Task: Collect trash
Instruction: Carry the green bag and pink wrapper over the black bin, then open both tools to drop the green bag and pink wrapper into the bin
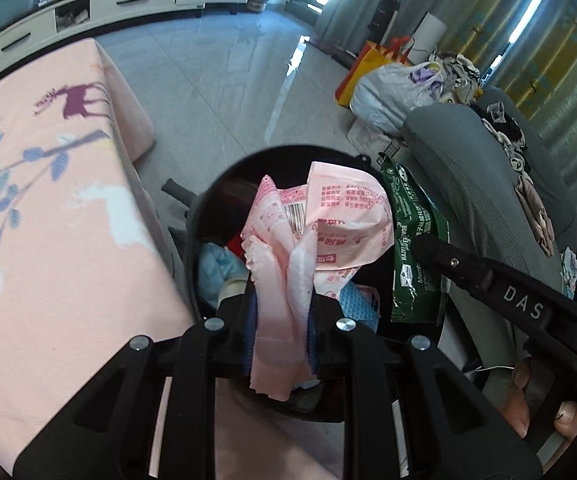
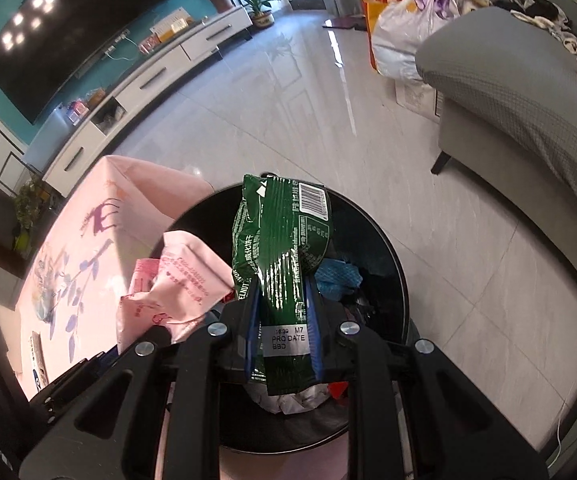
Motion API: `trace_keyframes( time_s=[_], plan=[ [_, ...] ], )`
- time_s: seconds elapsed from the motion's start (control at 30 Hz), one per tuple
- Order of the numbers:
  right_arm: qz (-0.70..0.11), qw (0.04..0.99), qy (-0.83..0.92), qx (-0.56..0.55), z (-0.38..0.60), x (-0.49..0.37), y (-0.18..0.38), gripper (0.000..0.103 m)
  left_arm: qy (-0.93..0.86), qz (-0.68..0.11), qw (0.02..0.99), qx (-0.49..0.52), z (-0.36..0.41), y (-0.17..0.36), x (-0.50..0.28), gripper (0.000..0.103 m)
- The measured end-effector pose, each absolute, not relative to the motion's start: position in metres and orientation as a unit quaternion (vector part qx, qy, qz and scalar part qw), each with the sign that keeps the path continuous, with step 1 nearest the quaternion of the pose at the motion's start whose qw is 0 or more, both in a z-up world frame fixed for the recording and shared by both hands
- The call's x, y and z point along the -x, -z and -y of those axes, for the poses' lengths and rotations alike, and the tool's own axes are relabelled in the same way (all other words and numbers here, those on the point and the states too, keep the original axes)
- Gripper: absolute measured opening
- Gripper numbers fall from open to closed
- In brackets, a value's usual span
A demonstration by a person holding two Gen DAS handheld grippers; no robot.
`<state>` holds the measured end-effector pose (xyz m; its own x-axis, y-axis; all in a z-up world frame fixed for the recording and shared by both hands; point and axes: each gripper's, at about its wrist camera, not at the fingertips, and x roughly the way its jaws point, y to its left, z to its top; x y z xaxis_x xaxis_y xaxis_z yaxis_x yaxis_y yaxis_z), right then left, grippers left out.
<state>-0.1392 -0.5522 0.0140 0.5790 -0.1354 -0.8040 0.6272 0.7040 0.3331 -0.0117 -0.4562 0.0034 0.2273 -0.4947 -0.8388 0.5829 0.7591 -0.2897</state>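
My left gripper (image 1: pixel 280 324) is shut on a crumpled pink wrapper (image 1: pixel 320 224), which hangs over the mouth of a round black trash bin (image 1: pixel 208 196). My right gripper (image 2: pixel 282 328) is shut on a green snack bag (image 2: pixel 284 236), held over the same black bin (image 2: pixel 384 240). In the left wrist view the green bag (image 1: pixel 412 248) and the right gripper's black arm show at the right. The pink wrapper (image 2: pixel 176 280) appears at the left in the right wrist view. Blue and white scraps lie inside the bin.
A table with a pink printed cloth (image 1: pixel 48 208) stands left of the bin. A grey sofa (image 2: pixel 528 92) piled with clothes is at the right, with plastic bags (image 2: pixel 404 28) on the floor beyond it. A white TV cabinet (image 1: pixel 128 4) lines the far wall.
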Motion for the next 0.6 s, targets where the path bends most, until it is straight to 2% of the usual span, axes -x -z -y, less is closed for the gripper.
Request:
trace_keyframes(
  time_s=[0.1,0.33,0.53,0.6],
  plan=[
    [-0.402,0.829,0.238,-0.307,0.553,0.14,-0.012,0.021,0.349,-0.523,0.777,-0.042,0.461,0.002,0.012,0.023],
    [-0.402,0.827,0.254,-0.3,0.553,0.143,-0.016,0.024,0.355,-0.517,0.778,-0.032,0.459,-0.003,0.011,0.037],
    [-0.399,0.83,0.256,-0.294,0.551,0.143,-0.02,0.034,0.364,-0.516,0.776,-0.02,0.454,-0.012,0.011,0.048],
    [-0.398,0.831,0.257,-0.293,0.55,0.143,-0.021,0.041,0.366,-0.514,0.776,-0.02,0.453,-0.015,0.013,0.053]
  ],
)
